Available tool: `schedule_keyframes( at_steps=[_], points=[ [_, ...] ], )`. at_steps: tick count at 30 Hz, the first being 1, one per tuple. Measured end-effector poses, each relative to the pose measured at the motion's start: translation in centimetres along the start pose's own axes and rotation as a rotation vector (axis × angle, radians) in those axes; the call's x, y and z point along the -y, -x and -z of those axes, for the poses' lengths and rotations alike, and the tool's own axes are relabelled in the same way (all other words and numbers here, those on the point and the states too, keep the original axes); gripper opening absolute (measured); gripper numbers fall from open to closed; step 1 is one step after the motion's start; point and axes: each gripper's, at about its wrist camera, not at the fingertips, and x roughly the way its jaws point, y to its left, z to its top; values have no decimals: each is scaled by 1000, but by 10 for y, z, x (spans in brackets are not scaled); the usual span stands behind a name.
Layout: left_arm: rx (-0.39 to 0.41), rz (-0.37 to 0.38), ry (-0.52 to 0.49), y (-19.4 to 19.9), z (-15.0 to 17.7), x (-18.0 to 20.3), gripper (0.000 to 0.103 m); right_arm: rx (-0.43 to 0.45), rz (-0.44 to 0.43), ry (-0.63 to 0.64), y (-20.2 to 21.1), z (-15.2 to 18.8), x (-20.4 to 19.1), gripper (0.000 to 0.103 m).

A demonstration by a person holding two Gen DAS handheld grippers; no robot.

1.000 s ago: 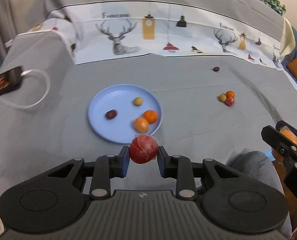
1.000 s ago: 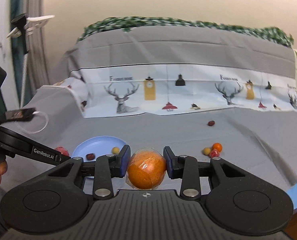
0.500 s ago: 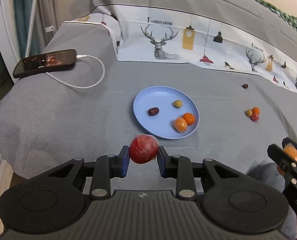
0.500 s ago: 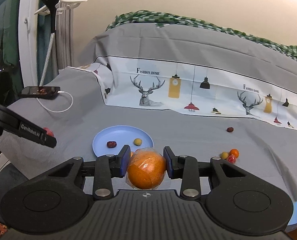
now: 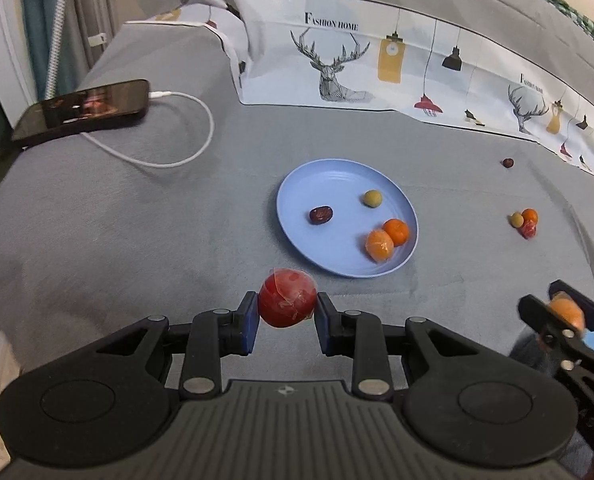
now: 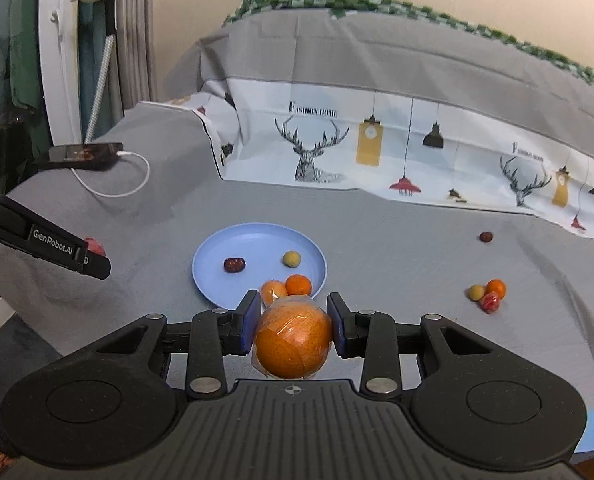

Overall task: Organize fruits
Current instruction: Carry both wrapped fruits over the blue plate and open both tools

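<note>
Fruits roundish, no clear long axis

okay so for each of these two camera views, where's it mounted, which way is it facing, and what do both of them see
Left wrist: on the left gripper, looking down at the blue plate; its fingers clamp a red fruit; the right gripper shows at right.
Right wrist: on the right gripper, aimed less steeply across the bed; it clamps an orange; the left gripper shows at left.
Shared: plate, phone, three loose fruits.

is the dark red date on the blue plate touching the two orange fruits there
No, the date lies alone on the blue plate, apart from the two orange fruits.
</note>
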Motion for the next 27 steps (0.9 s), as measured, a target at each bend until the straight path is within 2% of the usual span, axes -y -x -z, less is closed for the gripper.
schedule_keyframes(
  at_steps=[8,15,27],
  points=[
    [-35,18,-28,-44,-36,11,33,-46,-12,-8,-62,-18,4,38],
    [-28,31,-82,-94,-72,20,33,-50,-61,89,-121,-32,1,38],
    [-81,27,-123,-190,-112,33,33,-123,-117,200,-228,-44,-6,38]
  ],
)
